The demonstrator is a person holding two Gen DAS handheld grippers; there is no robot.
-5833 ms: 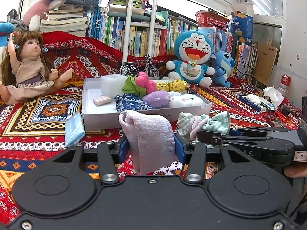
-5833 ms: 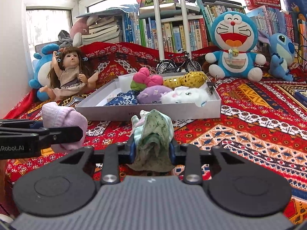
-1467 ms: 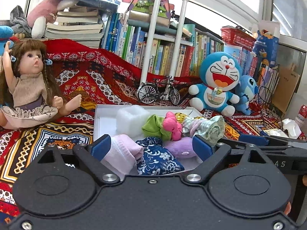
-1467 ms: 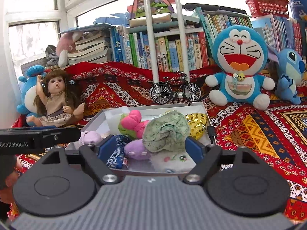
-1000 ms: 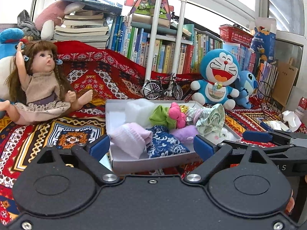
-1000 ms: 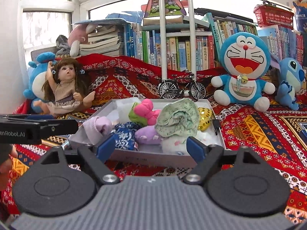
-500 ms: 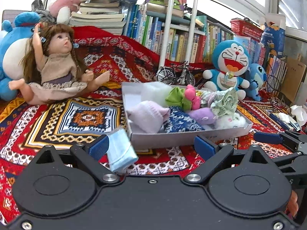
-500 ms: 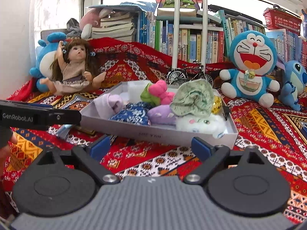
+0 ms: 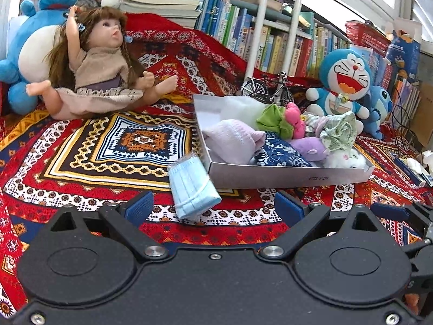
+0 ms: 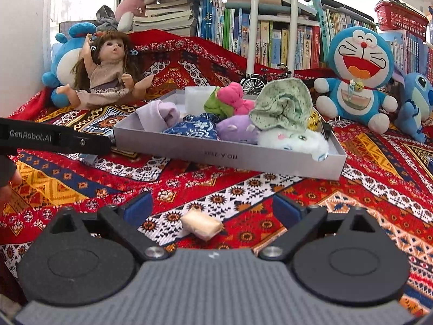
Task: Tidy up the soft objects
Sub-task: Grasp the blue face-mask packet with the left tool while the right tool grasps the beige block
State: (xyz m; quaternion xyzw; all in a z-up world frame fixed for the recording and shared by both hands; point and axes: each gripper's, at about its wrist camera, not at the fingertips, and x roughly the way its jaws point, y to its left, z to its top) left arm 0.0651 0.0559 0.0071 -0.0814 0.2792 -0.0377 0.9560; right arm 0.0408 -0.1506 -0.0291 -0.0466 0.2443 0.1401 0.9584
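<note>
Folded light-blue face mask (image 9: 192, 187) lay between wide-open left gripper (image 9: 213, 207) jaws; right gripper (image 10: 212, 207), jaws just opening, straddled small beige pouch (image 10: 201, 226).

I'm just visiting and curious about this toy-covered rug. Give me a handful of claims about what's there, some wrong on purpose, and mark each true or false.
1. A folded blue face mask lies on the rug outside the grey box. True.
2. The pale pink sock sits inside the box. True.
3. The left hand-held gripper is clamped on the mask. False: its jaws stand open, nothing gripped.
4. The doll lies inside the box. False: it sits on the rug beside it.
5. A small beige piece lies on the rug before the right hand-held gripper. True.
</note>
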